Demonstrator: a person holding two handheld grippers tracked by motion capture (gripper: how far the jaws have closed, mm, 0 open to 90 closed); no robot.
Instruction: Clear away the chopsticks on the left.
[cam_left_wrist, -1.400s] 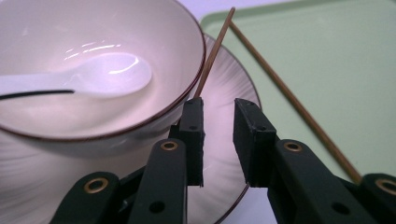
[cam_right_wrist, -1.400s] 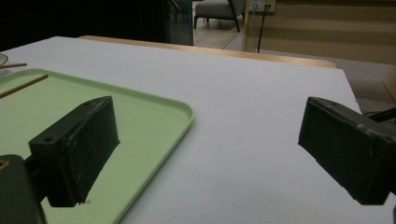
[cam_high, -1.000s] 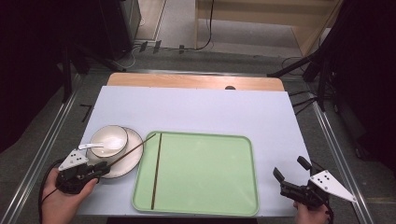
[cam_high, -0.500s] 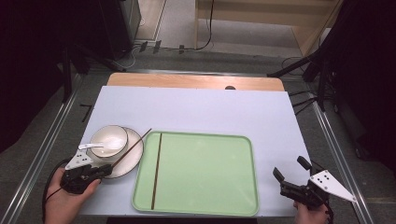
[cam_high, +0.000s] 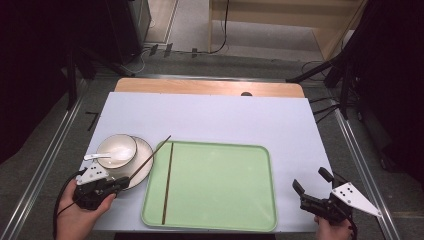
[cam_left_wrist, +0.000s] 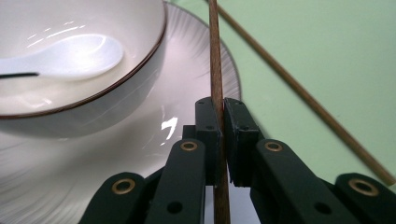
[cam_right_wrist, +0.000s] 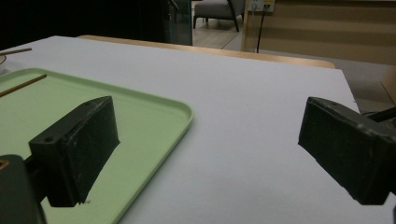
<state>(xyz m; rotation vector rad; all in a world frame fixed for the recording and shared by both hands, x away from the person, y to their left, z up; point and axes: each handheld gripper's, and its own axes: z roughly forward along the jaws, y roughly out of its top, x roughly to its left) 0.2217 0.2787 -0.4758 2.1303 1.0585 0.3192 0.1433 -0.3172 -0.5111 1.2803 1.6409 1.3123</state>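
My left gripper (cam_high: 121, 183) (cam_left_wrist: 223, 112) is shut on a brown chopstick (cam_high: 150, 157) (cam_left_wrist: 215, 56) at the near edge of a white plate (cam_high: 144, 167) (cam_left_wrist: 187, 98). The stick slants over the plate toward the far right. On the plate sits a white bowl (cam_high: 122, 142) (cam_left_wrist: 116, 60) with a white spoon (cam_high: 107, 155) (cam_left_wrist: 79, 53) in it. A second chopstick (cam_high: 168, 182) (cam_left_wrist: 303, 98) (cam_right_wrist: 23, 85) lies along the left side of the green tray (cam_high: 215, 185) (cam_right_wrist: 154, 116). At the near right of the table my right gripper (cam_high: 310, 180) (cam_right_wrist: 210, 126) is open and holds nothing.
A pale sheet (cam_high: 220, 120) covers the table, with a wooden strip (cam_high: 210, 87) at its far edge. Metal rails (cam_high: 45, 160) run along both sides. Dark stands and cables stand on the floor beyond the table.
My left gripper has shifted a little to the right along the plate's near edge, and the chopstick's far tip has swung slightly. The right gripper has stayed put.
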